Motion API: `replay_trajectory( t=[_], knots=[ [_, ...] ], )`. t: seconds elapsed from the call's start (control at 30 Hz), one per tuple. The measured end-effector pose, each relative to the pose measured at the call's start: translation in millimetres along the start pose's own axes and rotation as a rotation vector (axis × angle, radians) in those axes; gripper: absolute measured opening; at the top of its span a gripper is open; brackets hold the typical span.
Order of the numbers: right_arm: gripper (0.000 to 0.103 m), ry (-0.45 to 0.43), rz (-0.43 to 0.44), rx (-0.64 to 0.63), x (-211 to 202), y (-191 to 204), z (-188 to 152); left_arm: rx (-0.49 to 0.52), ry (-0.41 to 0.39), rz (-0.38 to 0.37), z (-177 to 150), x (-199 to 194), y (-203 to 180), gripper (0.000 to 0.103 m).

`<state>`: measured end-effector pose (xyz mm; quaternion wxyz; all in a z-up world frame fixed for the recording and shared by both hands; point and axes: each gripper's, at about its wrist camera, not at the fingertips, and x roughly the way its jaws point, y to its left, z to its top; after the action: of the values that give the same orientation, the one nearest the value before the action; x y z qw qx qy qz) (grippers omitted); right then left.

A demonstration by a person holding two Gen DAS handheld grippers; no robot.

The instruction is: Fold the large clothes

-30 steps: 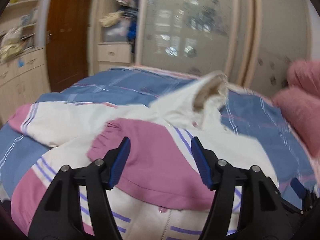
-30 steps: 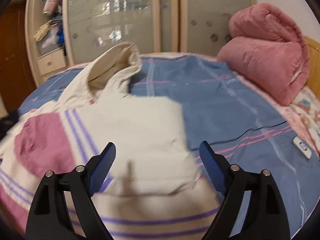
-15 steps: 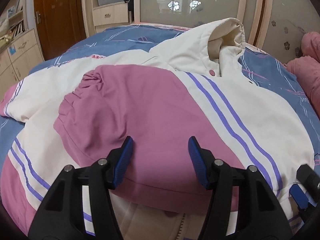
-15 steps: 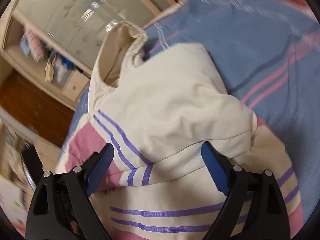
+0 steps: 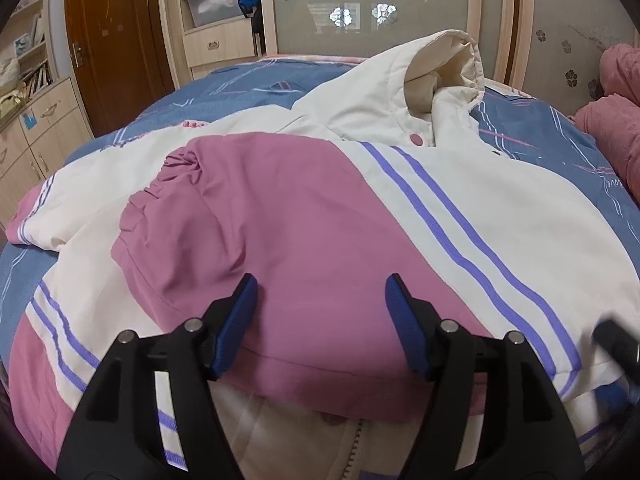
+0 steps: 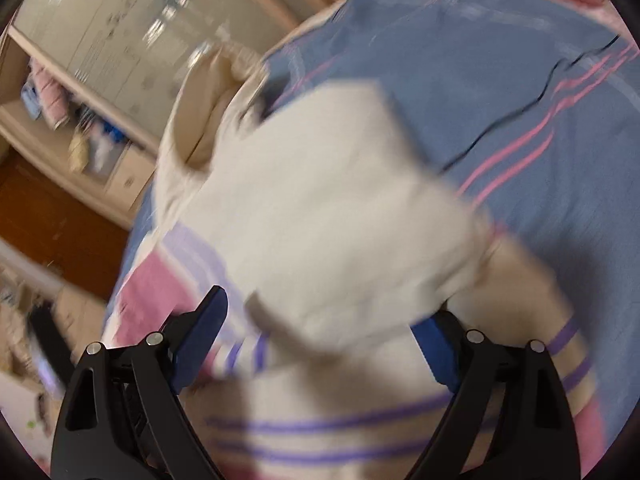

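Lying beneath both parted jaws, the jacket [image 5: 304, 216] covers the bed [image 5: 240, 80].

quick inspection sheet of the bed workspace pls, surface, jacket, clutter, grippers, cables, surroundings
surface: bed with blue striped sheet, mostly covered by the garment.
job's things: hooded jacket, cream with pink panels and purple stripes, lying front up; pink sleeve folded across the chest; hood standing open.
clutter: rolled pink blanket at the bed's right edge.
grippers: left gripper open, its jaws have just been opening, over the pink sleeve; right gripper open, cream fabric between its jaws, view blurred.
cables: thin black cable lying on the sheet.
surroundings: wardrobe with frosted doors, wooden door, drawer unit.
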<state>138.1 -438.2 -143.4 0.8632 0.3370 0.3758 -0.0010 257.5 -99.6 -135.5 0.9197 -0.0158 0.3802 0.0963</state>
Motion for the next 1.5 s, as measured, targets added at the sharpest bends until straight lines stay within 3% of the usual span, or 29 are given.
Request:
replay_trajectory(
  t=[0.1, 0.27, 0.47, 0.53, 0.63, 0.7, 0.73, 0.8, 0.87, 0.93, 1.07, 1.17, 1.27, 1.37, 1.43, 1.5],
  knots=[
    [0.088, -0.047, 0.007, 0.051, -6, -10, 8, 0.026, -0.005, -0.031, -3, -7, -6, 0.074],
    [0.088, -0.2, -0.085, 0.008, -33, -5, 9, 0.081, -0.012, -0.053, -9, -14, -16, 0.077],
    [0.088, -0.137, -0.107, 0.098, -26, -28, 14, 0.083, -0.004, -0.053, -11, -13, -16, 0.078],
    [0.088, -0.245, -0.152, 0.1, -50, -24, 8, 0.085, -0.003, -0.048, -12, -12, -17, 0.079],
    [0.089, -0.512, -0.265, 0.039, -96, -8, -1, 0.085, 0.001, -0.041, -13, -9, -18, 0.08],
    [0.091, -0.608, -0.226, -0.011, -110, -2, 0, 0.087, -0.001, -0.037, -13, -8, -19, 0.081],
    [0.091, -0.608, -0.204, -0.056, -106, 4, 3, 0.09, -0.002, -0.034, -13, -7, -20, 0.081],
    [0.091, -0.508, -0.156, -0.162, -83, 16, 11, 0.095, -0.002, -0.028, -14, -7, -21, 0.081],
    [0.091, -0.337, -0.009, -0.166, -51, 17, 19, 0.092, 0.001, -0.028, -14, -7, -20, 0.083],
    [0.091, -0.233, 0.068, -0.13, -31, 14, 22, 0.08, 0.003, -0.031, -14, -8, -17, 0.088],
    [0.091, -0.144, -0.092, -0.223, -10, 24, 20, 0.07, 0.005, -0.039, -16, -7, -14, 0.088],
    [0.09, -0.149, -0.244, -0.26, 0, 25, 17, 0.066, -0.003, -0.038, -15, -10, -13, 0.088],
    [0.091, -0.178, -0.41, -0.311, 5, 25, 11, -0.049, -0.133, -0.066, -5, -33, 5, 0.089],
    [0.091, -0.195, -0.437, -0.272, 1, 13, 15, -0.047, -0.175, -0.056, 8, -39, 8, 0.094],
    [0.091, -0.251, -0.433, -0.257, -9, 12, 16, 0.006, -0.156, -0.008, 16, -31, 2, 0.094],
    [0.091, -0.309, -0.422, -0.287, -18, 19, 14, 0.001, -0.106, -0.016, 19, -19, 4, 0.094]
  ],
)
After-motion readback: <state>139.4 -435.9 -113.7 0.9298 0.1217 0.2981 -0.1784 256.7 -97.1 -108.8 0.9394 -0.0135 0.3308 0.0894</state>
